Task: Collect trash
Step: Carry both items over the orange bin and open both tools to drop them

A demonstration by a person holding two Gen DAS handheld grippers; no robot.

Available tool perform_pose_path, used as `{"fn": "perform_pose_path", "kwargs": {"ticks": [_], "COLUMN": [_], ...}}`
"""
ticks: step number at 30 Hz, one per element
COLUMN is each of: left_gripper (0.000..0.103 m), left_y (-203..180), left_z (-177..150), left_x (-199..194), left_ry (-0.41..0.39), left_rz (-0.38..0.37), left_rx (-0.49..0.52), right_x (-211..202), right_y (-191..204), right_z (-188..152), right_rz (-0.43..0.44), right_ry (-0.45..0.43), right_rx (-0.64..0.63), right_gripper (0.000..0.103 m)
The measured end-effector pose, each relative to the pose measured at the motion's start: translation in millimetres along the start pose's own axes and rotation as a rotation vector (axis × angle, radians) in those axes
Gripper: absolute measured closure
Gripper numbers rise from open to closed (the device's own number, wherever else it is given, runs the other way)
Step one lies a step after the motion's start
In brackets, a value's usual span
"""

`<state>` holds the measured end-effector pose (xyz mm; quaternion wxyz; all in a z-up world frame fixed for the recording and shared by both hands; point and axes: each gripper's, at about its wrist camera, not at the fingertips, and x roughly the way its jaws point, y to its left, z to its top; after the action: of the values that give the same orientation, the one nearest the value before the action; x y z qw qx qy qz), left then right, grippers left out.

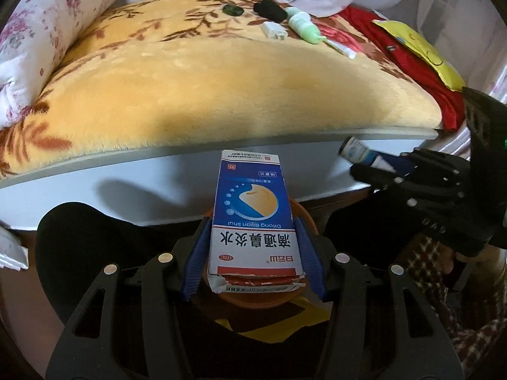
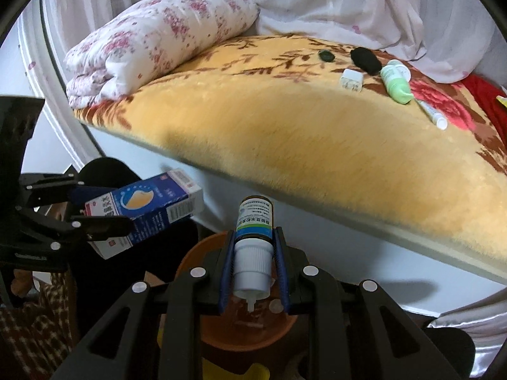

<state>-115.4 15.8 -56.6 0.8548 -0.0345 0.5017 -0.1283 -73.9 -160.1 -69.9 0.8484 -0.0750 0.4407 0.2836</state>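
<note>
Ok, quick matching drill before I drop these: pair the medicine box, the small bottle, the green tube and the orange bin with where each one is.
Things:
1. medicine box
2. small bottle
3. green tube
4. orange bin

Places:
A. lying on the yellow blanket
B. clamped in the right gripper
C. below both grippers, beside the bed
D. clamped in the left gripper

Pairs: 1-D, 2-B, 3-A, 4-C

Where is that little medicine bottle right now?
The medicine bottle is clamped in the right gripper, above the orange bin beside the bed, with the blue box to its left.
</note>
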Motion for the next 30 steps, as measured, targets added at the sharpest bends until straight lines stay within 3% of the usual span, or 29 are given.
{"fn": "perform_pose_path", "kwargs": {"ticks": [8,10,11,13,16,26,30], "left_gripper": [0.051,0.049,0.046,0.036,0.032,0.030,0.030], "left_y": [-8.4,-10.8,-11.9,-11.3,-7.6,-0.8,-1.0], "left_z": [-4.4,-5.3,-5.5,-4.6,-1.9,12.3,31.8], "left_x": [6.7,8.7,9.4,7.6,1.7,-7.1,-14.8], "left_ry": [0.049,0.064,0.075,0.074,0.045,-0.002,-0.056], "left_rz": [0.000,0.021,0.033,0.047,0.059,0.068,0.061], "left_rx": [0.038,0.053,0.060,0.062,0.054,0.016,0.010], "right_x": [6.5,9.8,9.4,6.0,2.8,-5.1,-8.9], "right_y": [5.5,8.4,9.3,11.4,8.9,-8.2,-16.1], "right_z": [-7.6,-9.7,-10.7,-10.7,-9.1,-4.6,1.1], "right_rz": [0.022,0.027,0.026,0.026,0.010,-0.030,-0.058], "right_ry": [0.053,0.078,0.077,0.058,0.043,0.001,-0.024], "right_rx": [-0.020,-0.025,-0.022,-0.026,-0.019,0.026,0.025], "right_gripper": [0.078,0.041,0.036,0.035,0.031,0.027,0.024]}}
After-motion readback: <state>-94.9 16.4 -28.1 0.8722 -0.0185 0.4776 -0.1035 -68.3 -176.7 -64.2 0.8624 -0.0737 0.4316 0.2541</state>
